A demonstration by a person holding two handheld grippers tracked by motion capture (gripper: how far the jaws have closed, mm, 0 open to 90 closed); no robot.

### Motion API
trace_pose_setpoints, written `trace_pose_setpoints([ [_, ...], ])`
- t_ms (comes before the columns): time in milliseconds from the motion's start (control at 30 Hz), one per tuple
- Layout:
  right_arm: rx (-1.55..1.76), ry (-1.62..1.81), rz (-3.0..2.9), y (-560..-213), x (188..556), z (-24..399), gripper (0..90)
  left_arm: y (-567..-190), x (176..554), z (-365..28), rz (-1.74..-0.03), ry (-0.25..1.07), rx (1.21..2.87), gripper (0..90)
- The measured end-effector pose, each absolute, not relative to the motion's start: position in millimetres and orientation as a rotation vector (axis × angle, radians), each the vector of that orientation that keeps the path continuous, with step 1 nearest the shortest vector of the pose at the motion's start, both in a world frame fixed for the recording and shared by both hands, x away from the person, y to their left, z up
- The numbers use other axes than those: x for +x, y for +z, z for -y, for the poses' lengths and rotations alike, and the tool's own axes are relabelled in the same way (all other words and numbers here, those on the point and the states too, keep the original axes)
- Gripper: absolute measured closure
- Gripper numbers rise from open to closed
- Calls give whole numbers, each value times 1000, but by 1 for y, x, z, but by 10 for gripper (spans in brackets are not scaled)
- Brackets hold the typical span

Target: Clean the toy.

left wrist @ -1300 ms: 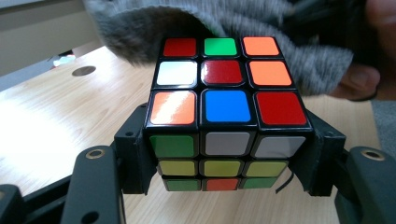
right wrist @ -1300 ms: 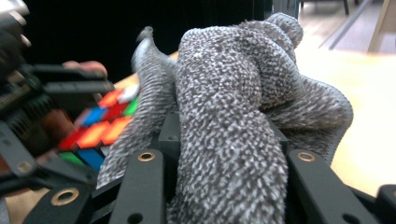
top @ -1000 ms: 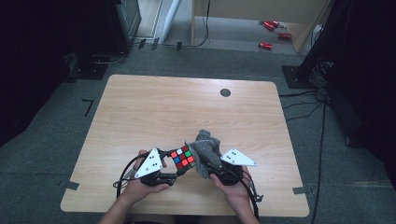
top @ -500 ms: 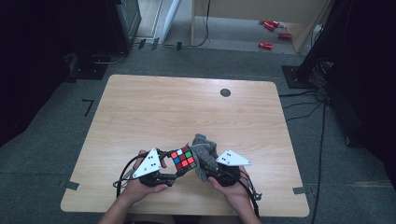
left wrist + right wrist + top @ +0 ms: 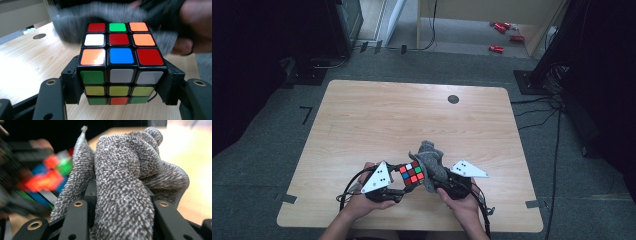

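While left gripper [image 5: 120, 100] clamps cube [image 5: 119, 62], cloth [image 5: 429, 162] touches

No readable text, label, brand name, number or sign appears anywhere. The colour cube [image 5: 119, 62] clamped between the left gripper's fingers [image 5: 72, 82] has plain stickers with no logo or lettering. The grey knitted cloth [image 5: 125, 182] between the right gripper's fingers [image 5: 77, 220] bears no tag. The wooden worktop [image 5: 412, 115] beyond the fingers carries no markings that can be read.
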State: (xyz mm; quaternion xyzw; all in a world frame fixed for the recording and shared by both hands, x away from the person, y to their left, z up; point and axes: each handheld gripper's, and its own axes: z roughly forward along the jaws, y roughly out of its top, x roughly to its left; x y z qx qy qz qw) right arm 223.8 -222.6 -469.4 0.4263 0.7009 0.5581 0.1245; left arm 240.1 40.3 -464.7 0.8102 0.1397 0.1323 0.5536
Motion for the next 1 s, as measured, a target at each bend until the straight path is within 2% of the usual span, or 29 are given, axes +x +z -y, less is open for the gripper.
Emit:
trace_pose_setpoints([
  [100,1262,1473,-2111,-477,227,220,634,-463,243,-43,-370,327,1905,347],
  [200,1225,1507,-1987,-456,217,223,636,-469,239,-34,-377,416,2040,347],
  [333,1066,1515,-1975,-432,201,208,642,-472,236,-18,-389,439,2112,347],
  [500,900,1393,-2098,-439,190,176,644,-469,232,-9,-387,436,2129,347],
  [533,877,1357,-2101,-443,189,170,645,-469,231,-8,-398,476,2148,347],
  [633,920,1363,-2078,-447,194,174,644,-469,231,-12,-410,472,2137,348],
  [800,1076,1216,-1958,-448,208,206,648,-467,235,-19,-421,480,2121,348],
  [867,1090,1274,-1928,-443,206,212,648,-468,238,-22,-429,502,2128,348],
  [1000,959,1358,-2006,-437,194,191,645,-471,239,-22,-439,485,2138,348],
])
